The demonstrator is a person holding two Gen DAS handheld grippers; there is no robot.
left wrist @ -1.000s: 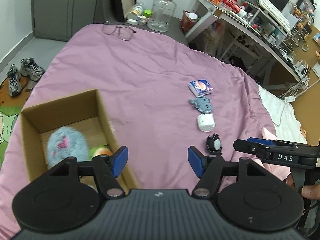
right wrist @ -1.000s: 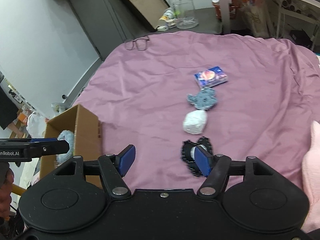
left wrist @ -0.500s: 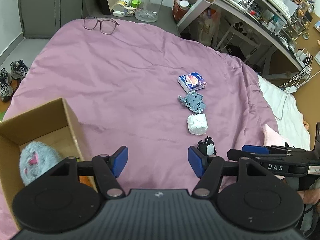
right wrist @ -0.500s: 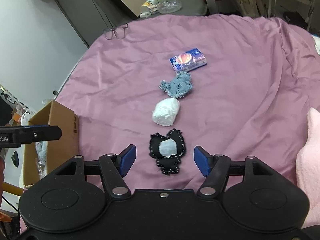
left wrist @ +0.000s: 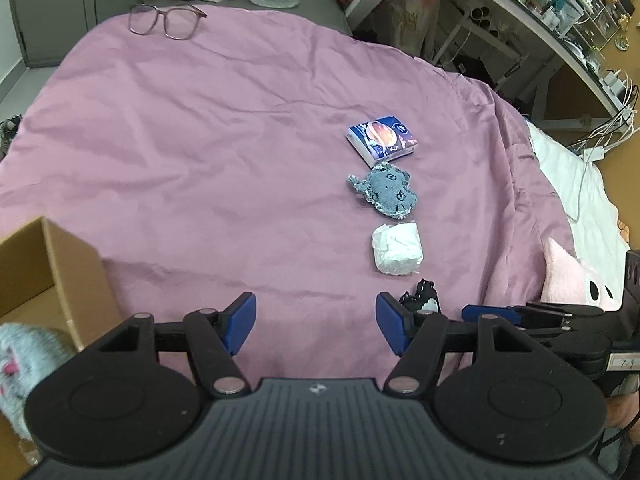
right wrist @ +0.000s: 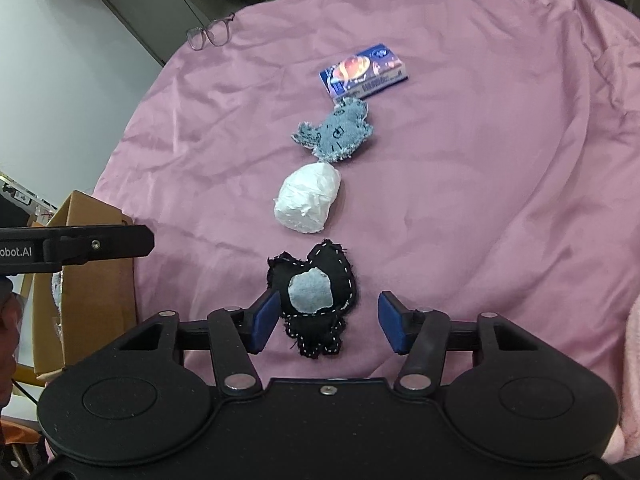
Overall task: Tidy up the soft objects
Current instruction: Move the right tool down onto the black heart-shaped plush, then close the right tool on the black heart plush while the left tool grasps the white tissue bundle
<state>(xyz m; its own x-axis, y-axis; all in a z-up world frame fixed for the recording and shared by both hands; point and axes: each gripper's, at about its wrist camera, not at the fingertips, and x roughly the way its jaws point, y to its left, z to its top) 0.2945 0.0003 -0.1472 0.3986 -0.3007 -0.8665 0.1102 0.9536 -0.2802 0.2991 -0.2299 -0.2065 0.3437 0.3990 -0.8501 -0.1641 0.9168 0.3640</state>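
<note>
Between the blue pads of the right gripper [right wrist: 326, 322], jaws just narrowed yet not pressing, black stitched felt toy with grey patch [right wrist: 314, 300] laid on pink bedsheet [right wrist: 480, 184], left pad touching it, left gripper [left wrist: 316, 322] held half-wide, empty, cardboard box [left wrist: 48, 276] beside its left finger.

Bedspread [right wrist: 460, 168]: plain mauve-pink.
Nearest soft toy [right wrist: 316, 300]: black felt, white dashed stitching round the edge, pale grey patch in the middle.
Wad [right wrist: 308, 202]: white, crinkled.
Denim toy [right wrist: 340, 134]: faded blue, frayed edge, dark stitched marks.
Tissue pack [right wrist: 364, 70]: dark blue, orange planet print.
Cardboard box [left wrist: 60, 276]: brown; fluffy toy [left wrist: 24, 360] inside is grey with pink marks.
Plush [left wrist: 576, 280]: pale pink, black eyes.
Glasses [left wrist: 166, 20]: purplish frame.
</note>
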